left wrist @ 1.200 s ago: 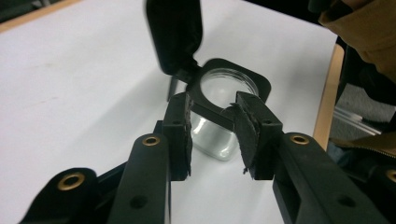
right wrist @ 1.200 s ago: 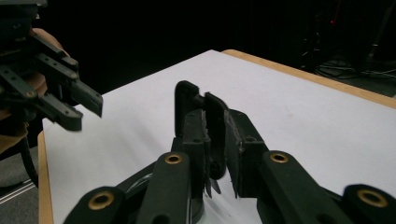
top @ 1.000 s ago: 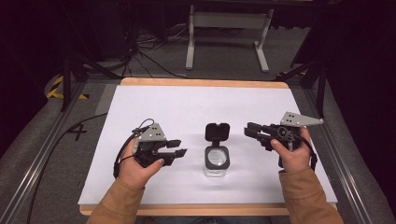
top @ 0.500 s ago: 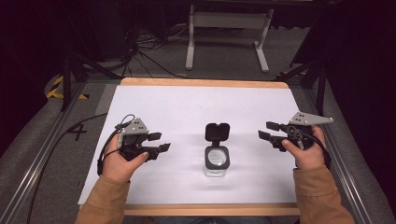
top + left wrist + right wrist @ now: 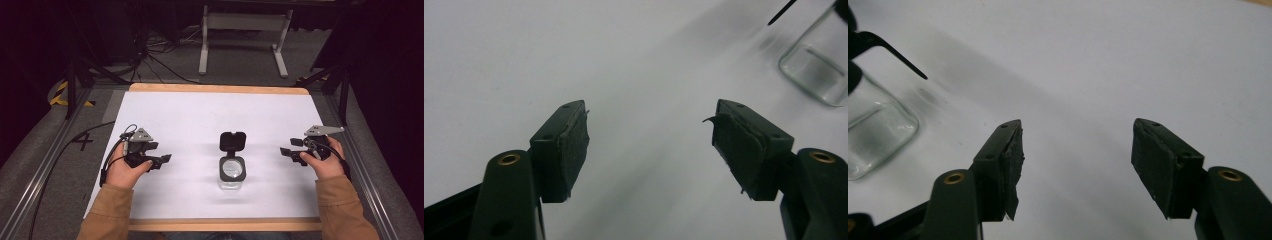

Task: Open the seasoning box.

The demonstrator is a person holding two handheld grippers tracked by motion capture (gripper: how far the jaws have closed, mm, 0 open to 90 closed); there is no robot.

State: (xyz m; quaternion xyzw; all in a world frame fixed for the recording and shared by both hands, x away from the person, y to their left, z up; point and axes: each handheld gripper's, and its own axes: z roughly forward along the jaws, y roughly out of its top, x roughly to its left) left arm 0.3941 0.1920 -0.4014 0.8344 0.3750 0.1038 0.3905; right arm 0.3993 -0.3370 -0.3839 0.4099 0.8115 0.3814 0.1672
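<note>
One glass jar (image 5: 232, 172), black lid (image 5: 233, 141) flipped open.

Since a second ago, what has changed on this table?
Both hands drew outward, away from the glass jar, and sank toward the table. The left claw and right claw have just been opening, nothing between their jaws. The jar, its black lid flipped open, stayed put.

clear glass jar (image 5: 232, 172), black lid (image 5: 233, 141); white table (image 5: 200, 115); tan sleeves (image 5: 107, 217).
</note>
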